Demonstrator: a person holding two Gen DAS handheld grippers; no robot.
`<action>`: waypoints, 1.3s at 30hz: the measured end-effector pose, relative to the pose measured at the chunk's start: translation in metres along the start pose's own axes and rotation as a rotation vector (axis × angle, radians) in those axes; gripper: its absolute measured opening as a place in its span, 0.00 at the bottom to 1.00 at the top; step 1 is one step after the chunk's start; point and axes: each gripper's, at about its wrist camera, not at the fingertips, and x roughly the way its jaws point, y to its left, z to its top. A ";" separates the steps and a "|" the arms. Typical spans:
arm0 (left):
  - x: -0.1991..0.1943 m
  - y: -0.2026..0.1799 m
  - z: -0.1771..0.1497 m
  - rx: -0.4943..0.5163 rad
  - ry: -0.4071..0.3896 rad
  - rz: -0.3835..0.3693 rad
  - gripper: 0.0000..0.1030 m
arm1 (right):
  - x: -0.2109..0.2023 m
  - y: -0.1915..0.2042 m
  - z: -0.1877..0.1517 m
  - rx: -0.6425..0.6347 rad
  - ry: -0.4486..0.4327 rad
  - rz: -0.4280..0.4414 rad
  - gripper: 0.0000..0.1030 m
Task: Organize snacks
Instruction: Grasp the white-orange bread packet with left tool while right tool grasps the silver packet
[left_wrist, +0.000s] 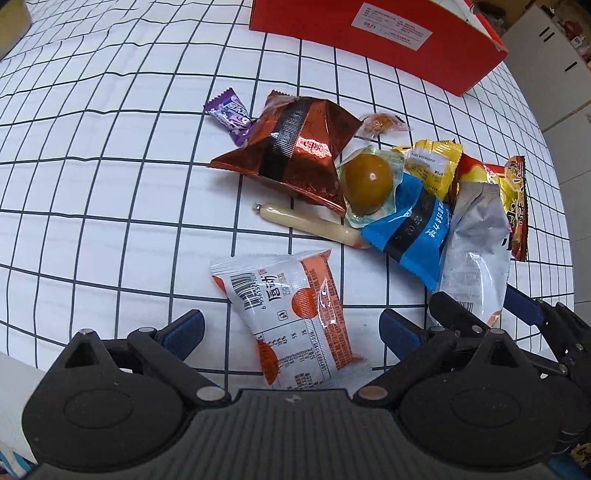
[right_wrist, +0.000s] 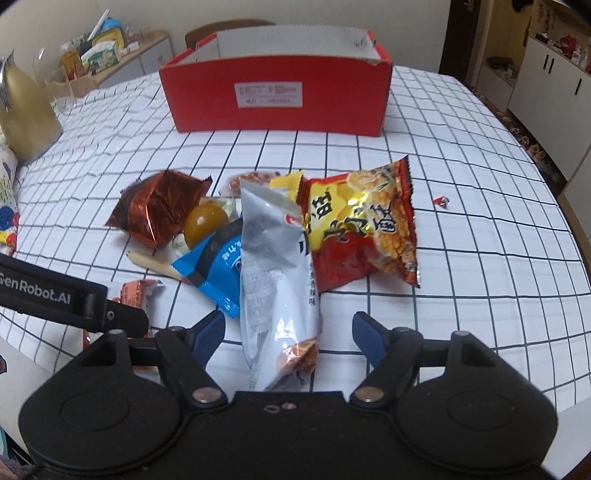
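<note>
Two tongs spread wide, left tongs (left_wrist: 291, 328) straddling white-orange packet (left_wrist: 291, 317), right tongs (right_wrist: 288, 332) straddling silver bag (right_wrist: 275, 280)

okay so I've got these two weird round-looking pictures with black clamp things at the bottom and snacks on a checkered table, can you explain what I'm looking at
These are two handheld grippers, one in each of a person's hands; there is no robot arm. Each carries a wide-angle camera looking along its two blue-tipped fingers, hence the curved look.

The left camera shows the left gripper, open, with a white and orange packet lying between its fingers. The right camera shows the right gripper, also open, around a silver packet. Neither is clamped yet.

On the checkered tablecloth lies a snack pile: a copper foil bag, a brown egg-like snack in clear wrap, a blue packet, a sausage stick, a purple candy and a red and yellow bag. Behind stands an open red box, probably where they go.
</note>
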 end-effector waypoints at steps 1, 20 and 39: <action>0.001 -0.001 0.000 0.002 0.004 0.001 0.98 | 0.001 0.000 0.001 -0.009 0.004 0.001 0.68; 0.007 0.002 0.005 -0.010 0.026 -0.004 0.55 | -0.005 0.008 -0.003 -0.056 -0.014 -0.028 0.34; -0.041 0.014 -0.009 0.049 -0.054 -0.057 0.49 | -0.053 0.001 -0.013 0.078 -0.127 -0.011 0.18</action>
